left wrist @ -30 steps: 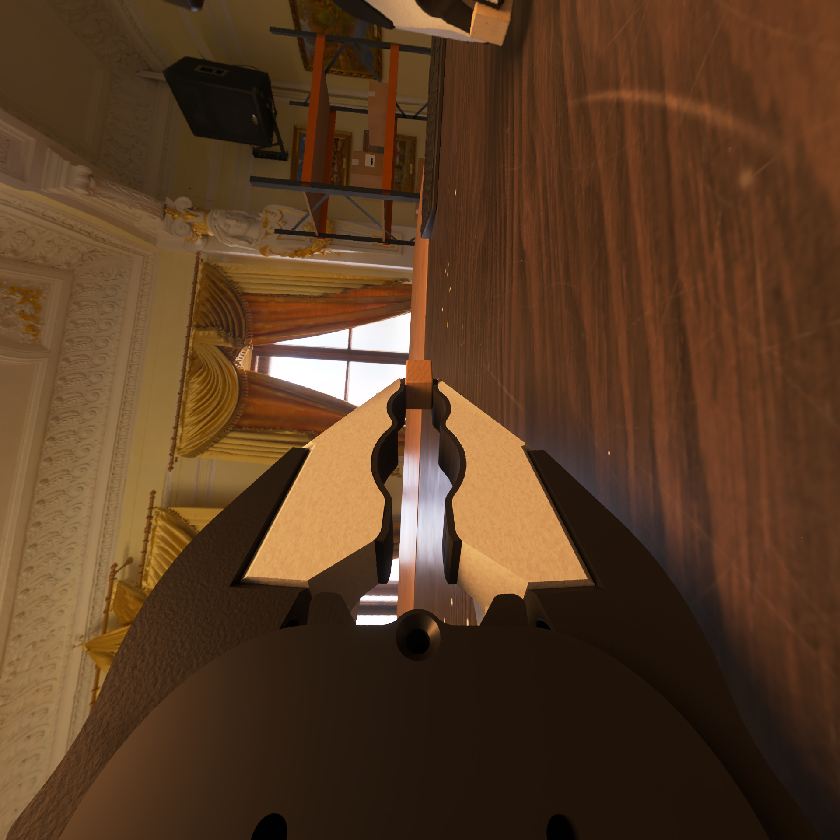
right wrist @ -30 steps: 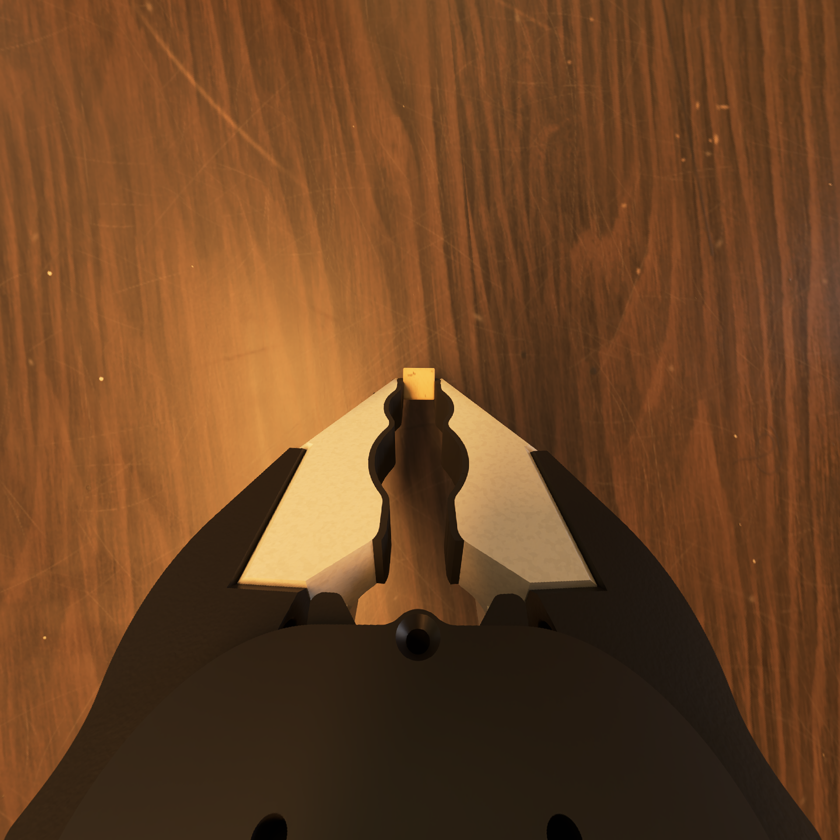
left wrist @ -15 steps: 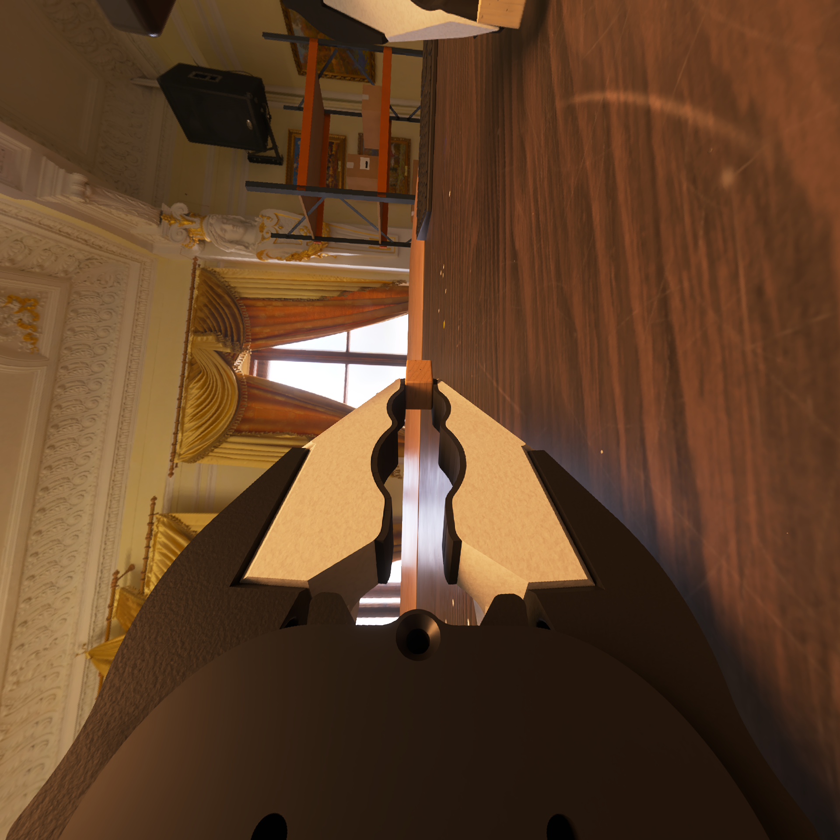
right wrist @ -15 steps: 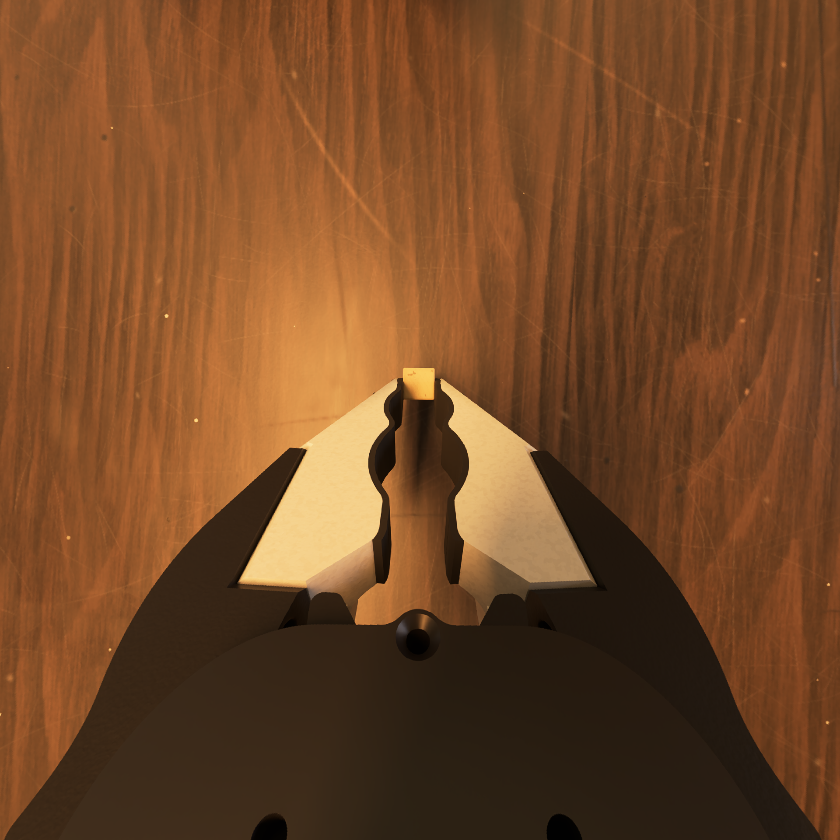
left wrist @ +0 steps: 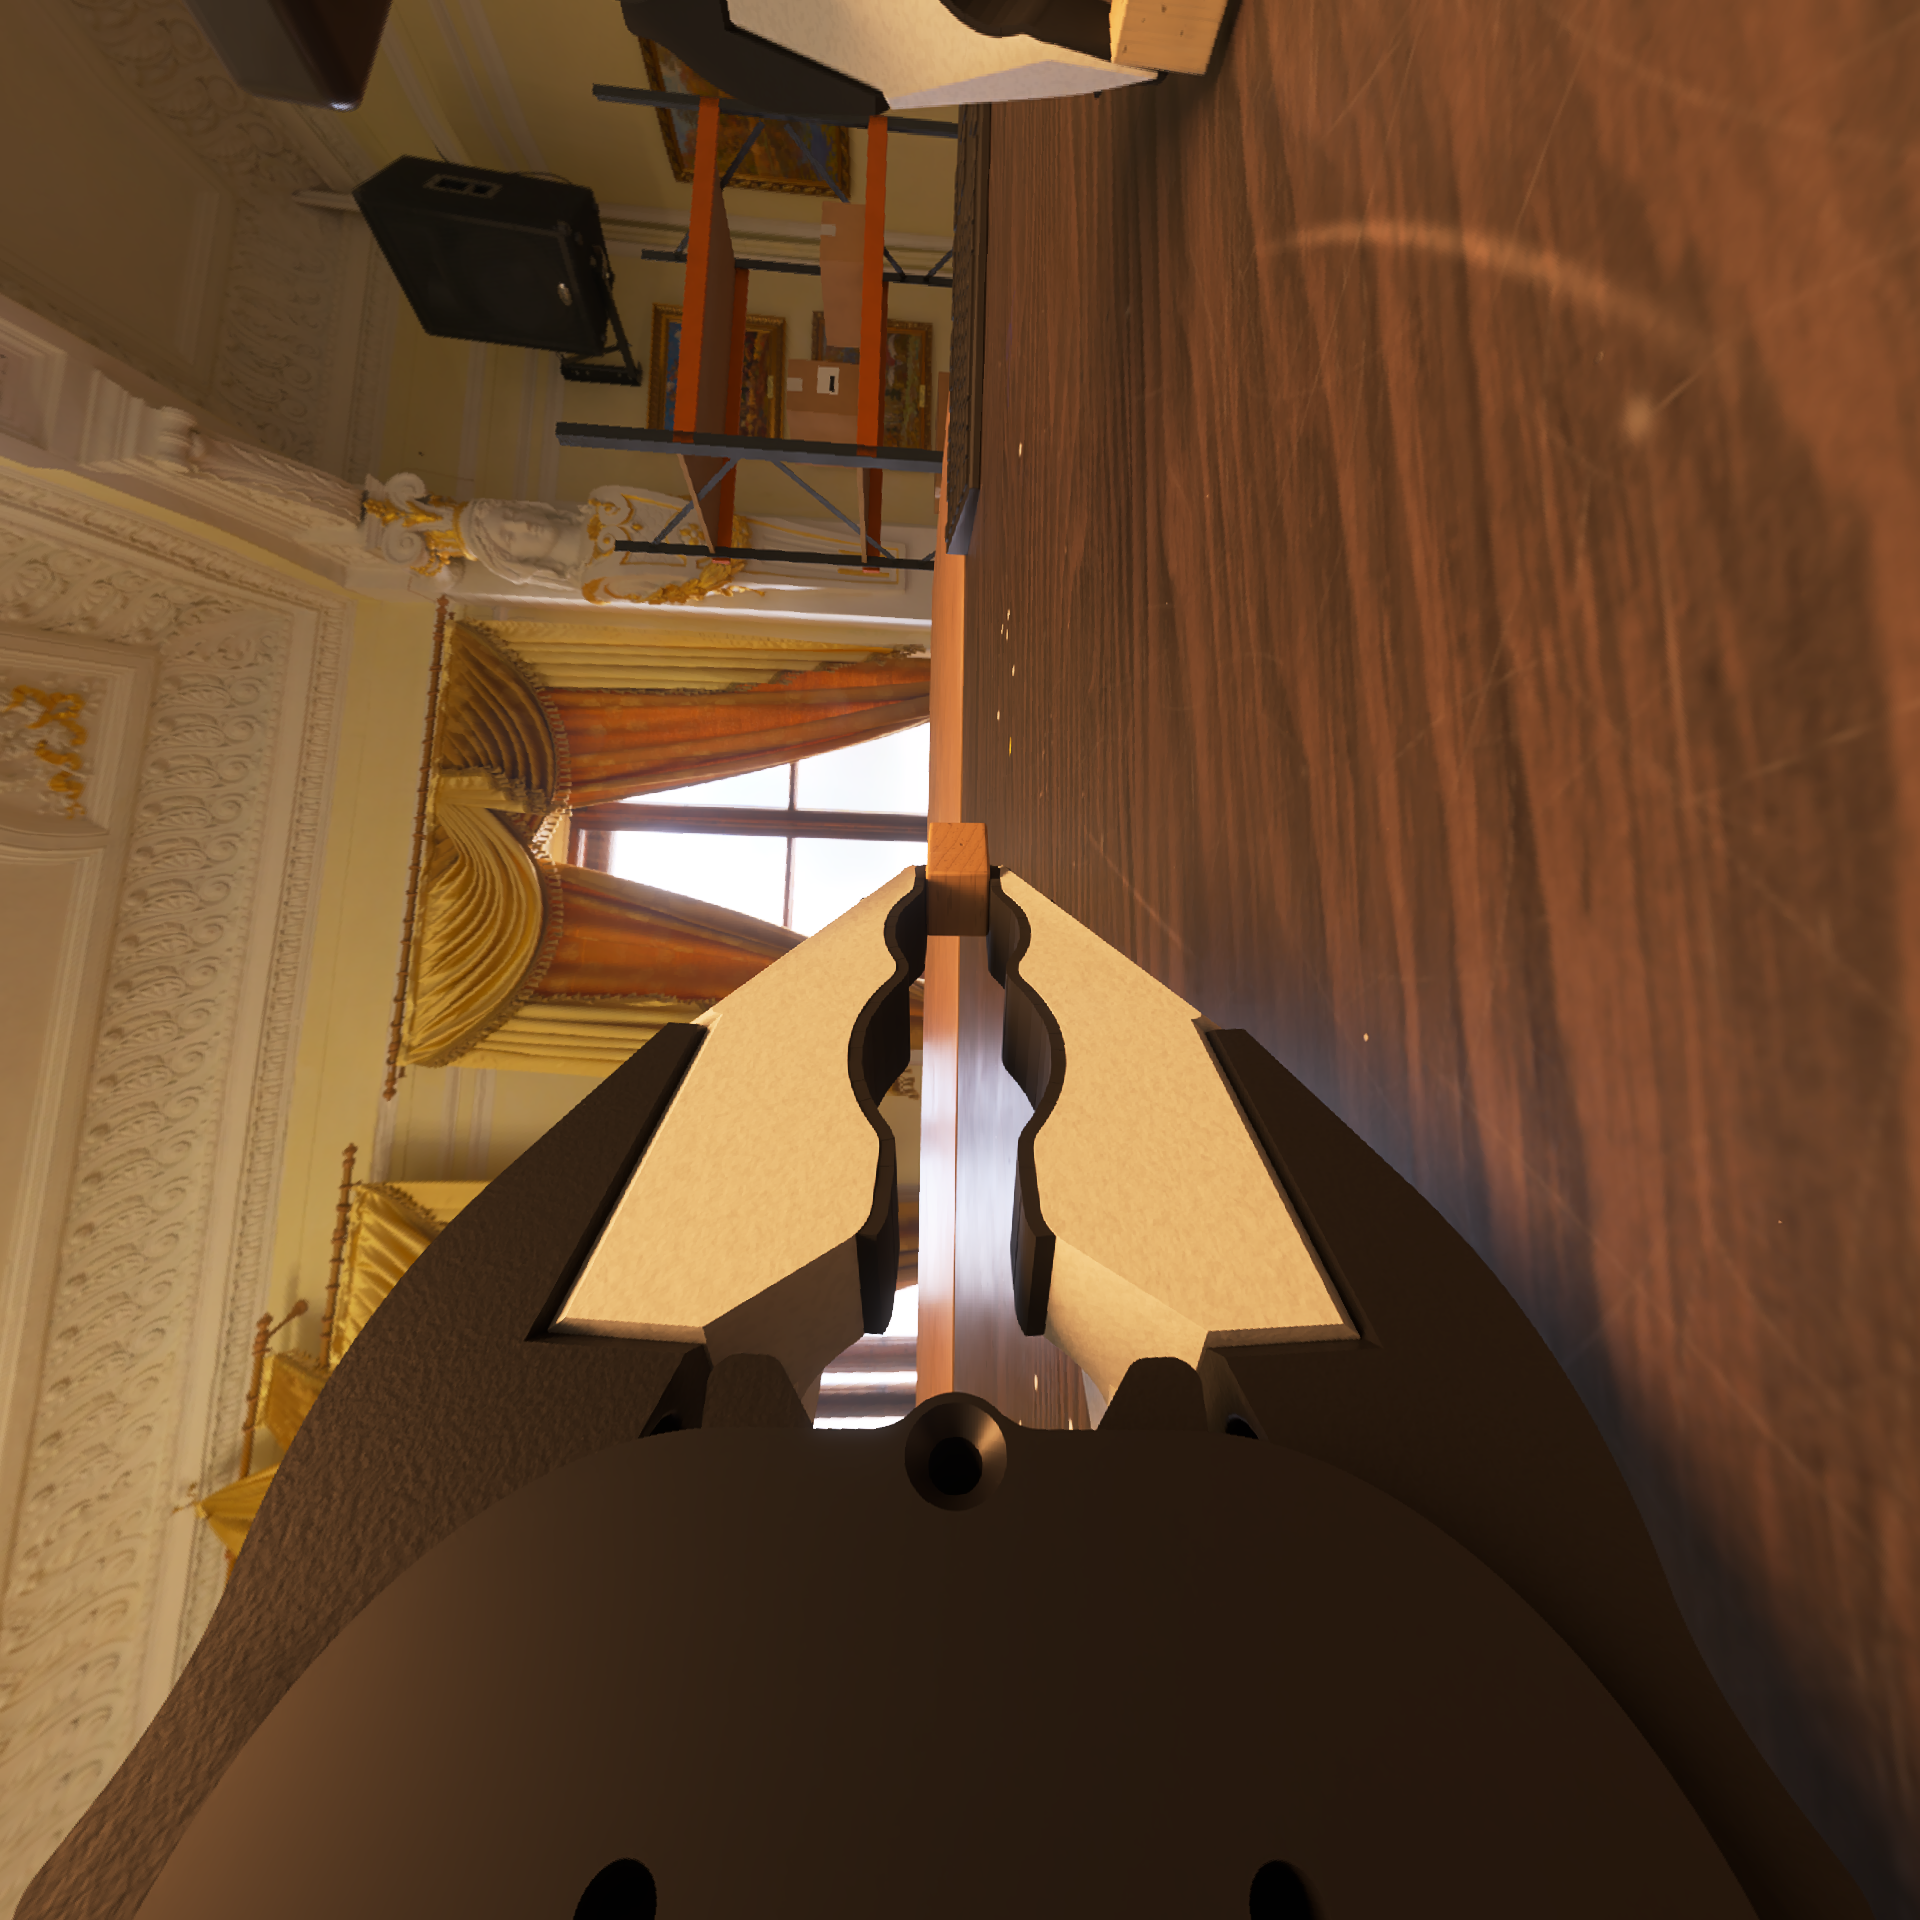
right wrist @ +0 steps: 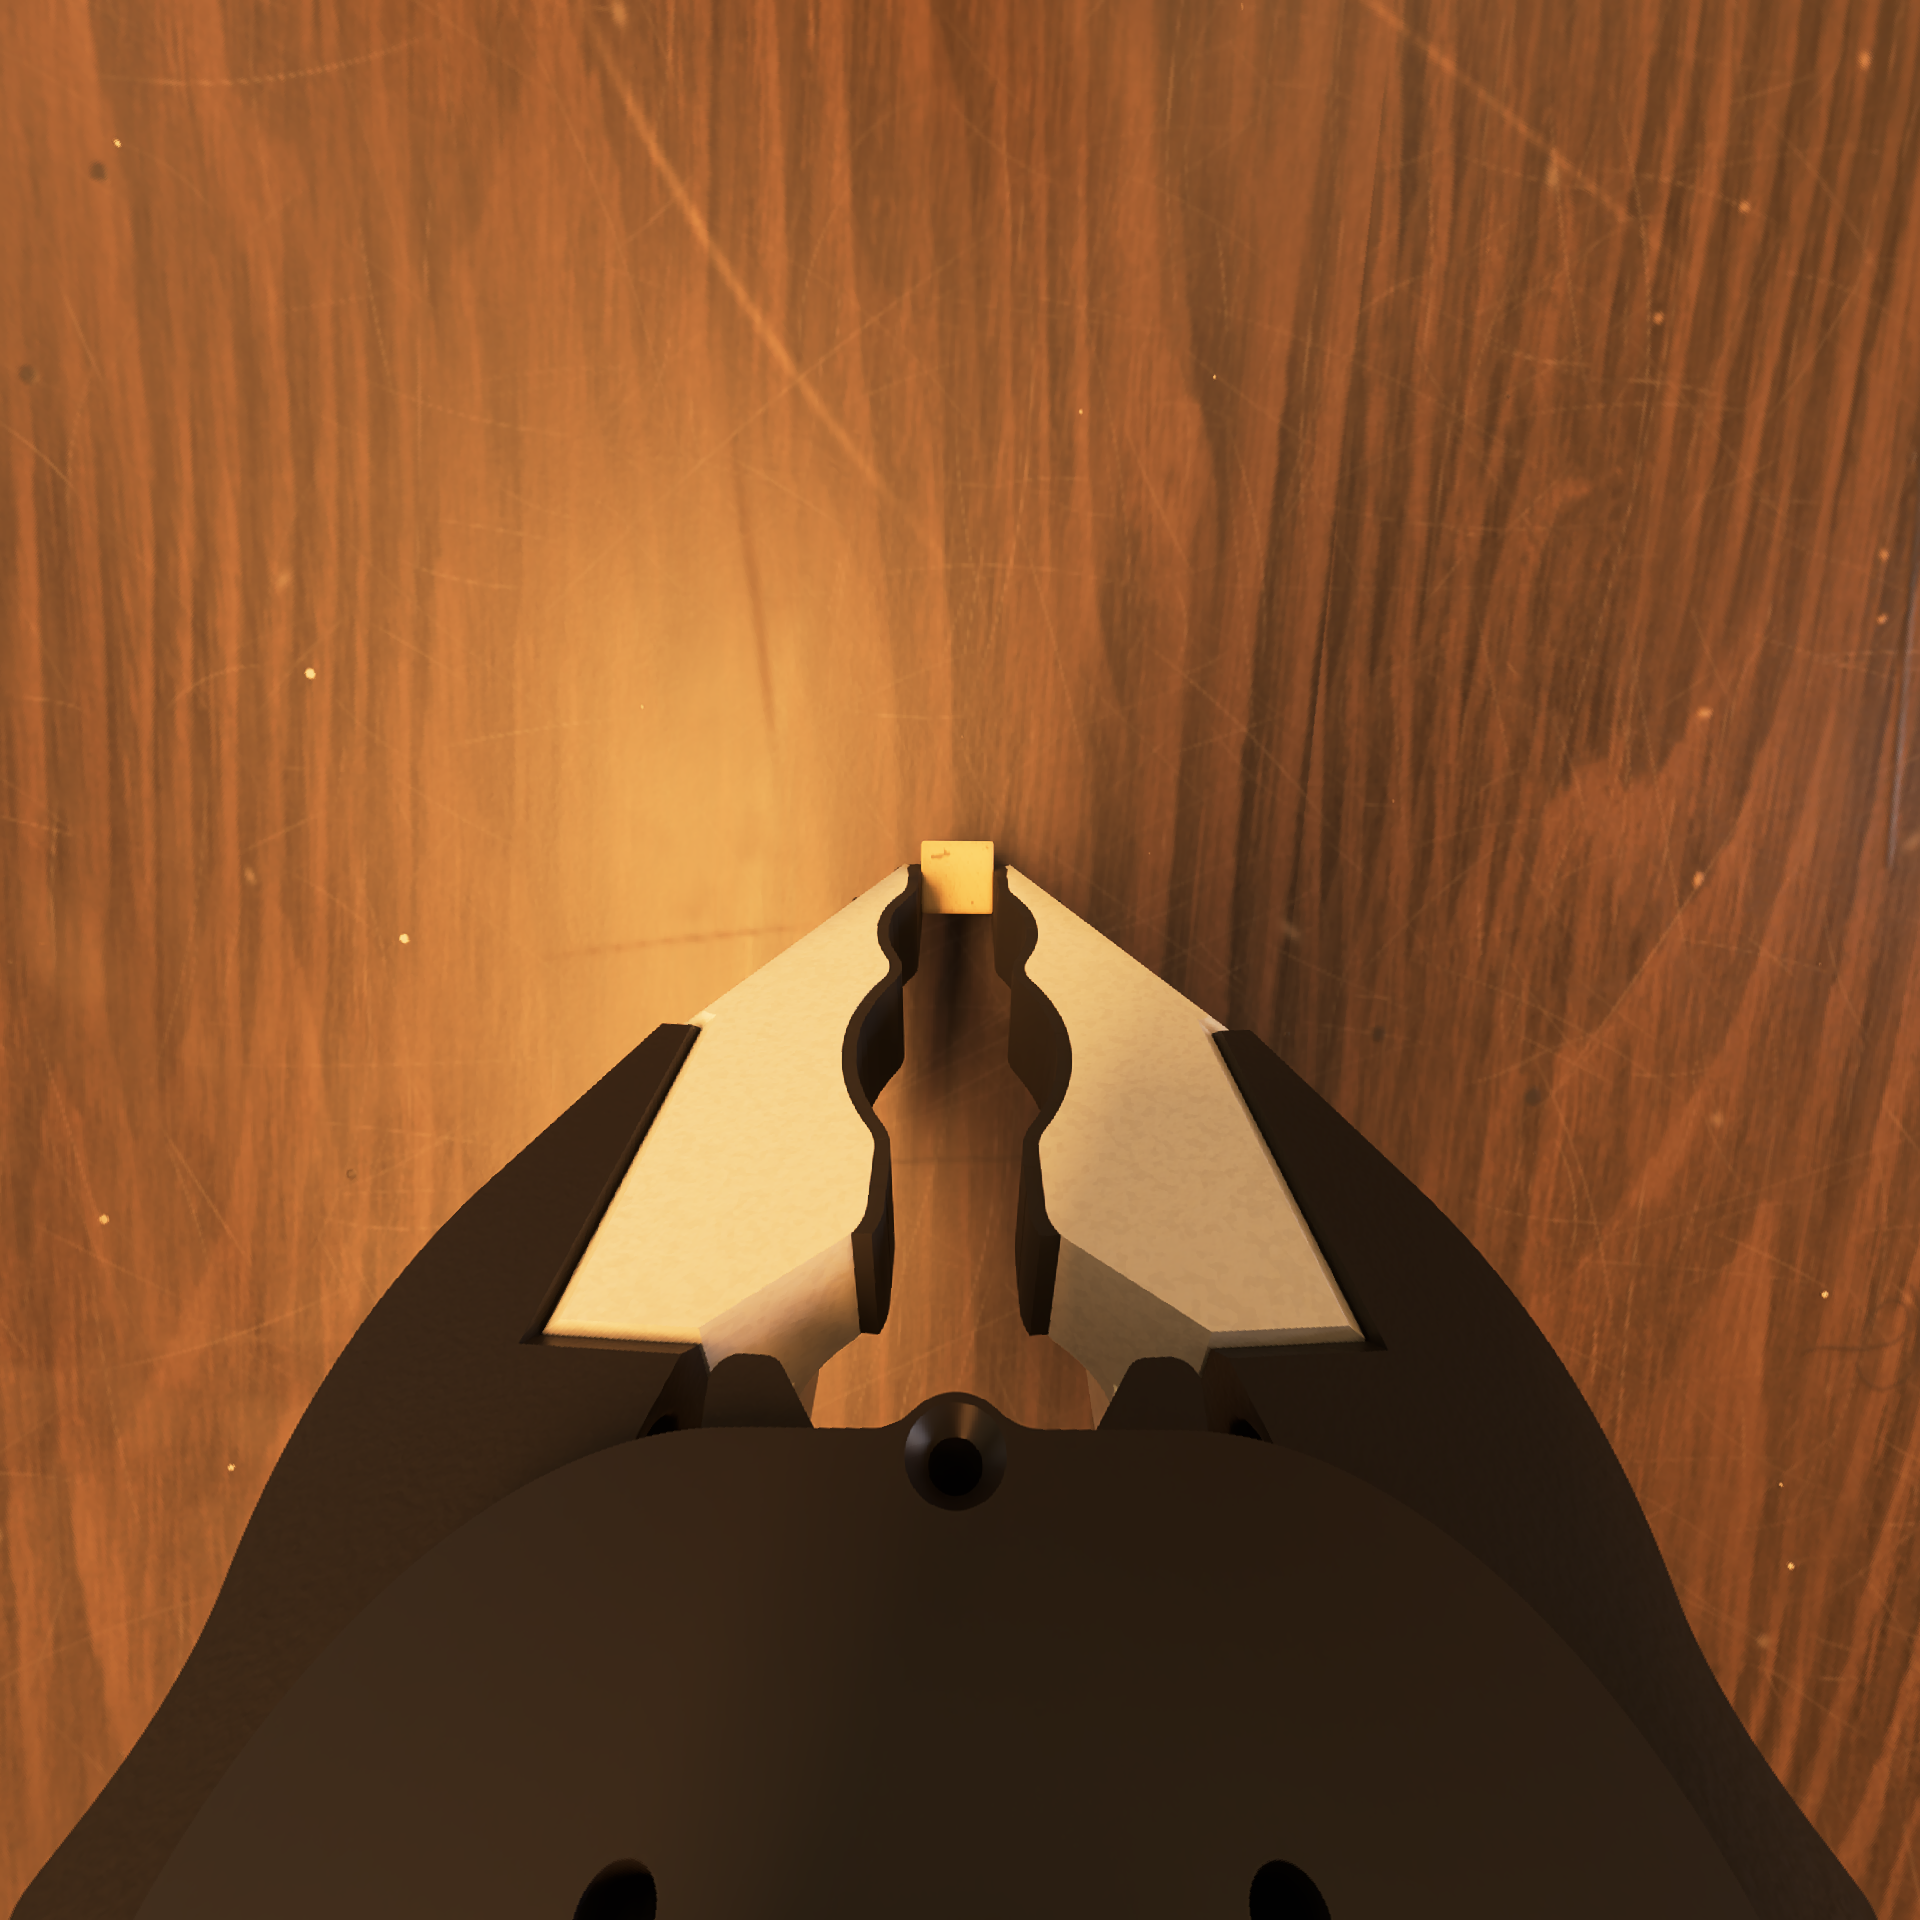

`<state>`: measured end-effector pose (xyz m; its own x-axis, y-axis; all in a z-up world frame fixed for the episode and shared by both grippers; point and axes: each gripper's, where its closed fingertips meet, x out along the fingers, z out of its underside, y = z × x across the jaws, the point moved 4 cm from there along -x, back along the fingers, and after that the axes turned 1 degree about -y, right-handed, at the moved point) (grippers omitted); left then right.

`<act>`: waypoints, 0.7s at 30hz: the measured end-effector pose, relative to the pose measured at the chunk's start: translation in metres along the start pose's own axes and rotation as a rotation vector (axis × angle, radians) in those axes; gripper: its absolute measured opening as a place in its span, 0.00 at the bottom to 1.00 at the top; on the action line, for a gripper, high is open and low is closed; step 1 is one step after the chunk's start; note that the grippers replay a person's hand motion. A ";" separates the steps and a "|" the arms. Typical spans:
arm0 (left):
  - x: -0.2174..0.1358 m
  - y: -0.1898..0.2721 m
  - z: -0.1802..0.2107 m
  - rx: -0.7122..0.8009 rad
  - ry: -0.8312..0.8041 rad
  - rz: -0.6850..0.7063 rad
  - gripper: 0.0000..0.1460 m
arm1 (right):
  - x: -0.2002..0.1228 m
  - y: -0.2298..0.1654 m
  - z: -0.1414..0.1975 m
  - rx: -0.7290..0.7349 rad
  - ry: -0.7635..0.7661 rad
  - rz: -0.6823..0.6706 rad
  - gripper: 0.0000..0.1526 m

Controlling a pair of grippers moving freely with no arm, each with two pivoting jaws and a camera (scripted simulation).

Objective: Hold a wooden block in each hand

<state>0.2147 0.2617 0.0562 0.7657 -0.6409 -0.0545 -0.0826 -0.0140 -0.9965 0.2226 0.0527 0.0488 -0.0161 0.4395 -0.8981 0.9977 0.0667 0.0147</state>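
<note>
My left gripper (left wrist: pixel 956 883) is shut on a small wooden block (left wrist: pixel 956 878) pinched between its fingertips, held level with the table's edge; this view is rolled on its side. My right gripper (right wrist: pixel 957 883) is shut on a second small wooden block (right wrist: pixel 957 876) at its fingertips and points straight down at the wooden table top (right wrist: pixel 520 520), above it. The right gripper (left wrist: pixel 935 42) with its block (left wrist: pixel 1169 31) also shows at the top edge of the left wrist view.
The dark wooden table top (left wrist: pixel 1455 727) fills the right half of the left wrist view. Beyond its edge stand an orange and grey shelf rack (left wrist: pixel 790 343), a black speaker (left wrist: pixel 488 255), and a curtained window (left wrist: pixel 790 821).
The right gripper has risen a little over the table, its grain sliding in view. In the left wrist view the other gripper has come farther into the top edge. Both grips are unchanged.
</note>
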 end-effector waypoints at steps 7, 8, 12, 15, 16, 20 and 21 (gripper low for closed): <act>0.000 0.000 0.000 0.000 0.000 0.002 0.07 | 0.006 0.000 -0.007 0.001 0.014 -0.004 0.08; 0.000 0.000 0.000 0.000 0.000 0.002 0.07 | 0.006 0.000 -0.007 -0.002 0.010 -0.002 0.08; 0.000 0.000 0.000 0.001 0.001 0.002 0.07 | 0.007 -0.001 -0.008 -0.026 0.004 0.014 0.08; 0.000 0.000 0.000 0.000 0.001 0.002 0.07 | 0.006 -0.001 -0.007 -0.046 -0.009 0.031 0.08; 0.000 0.000 0.000 0.000 0.001 0.003 0.07 | 0.006 -0.001 -0.007 -0.047 -0.012 0.032 0.08; 0.001 0.000 -0.001 0.001 0.003 0.003 0.07 | 0.006 0.000 -0.007 -0.046 0.002 0.035 0.08; 0.001 0.000 -0.001 0.001 0.003 0.003 0.07 | 0.006 0.000 -0.007 -0.048 0.007 0.034 0.08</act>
<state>0.2147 0.2609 0.0558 0.7637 -0.6430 -0.0572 -0.0843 -0.0115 -0.9964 0.2217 0.0615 0.0469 0.0167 0.4482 -0.8938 0.9933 0.0950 0.0662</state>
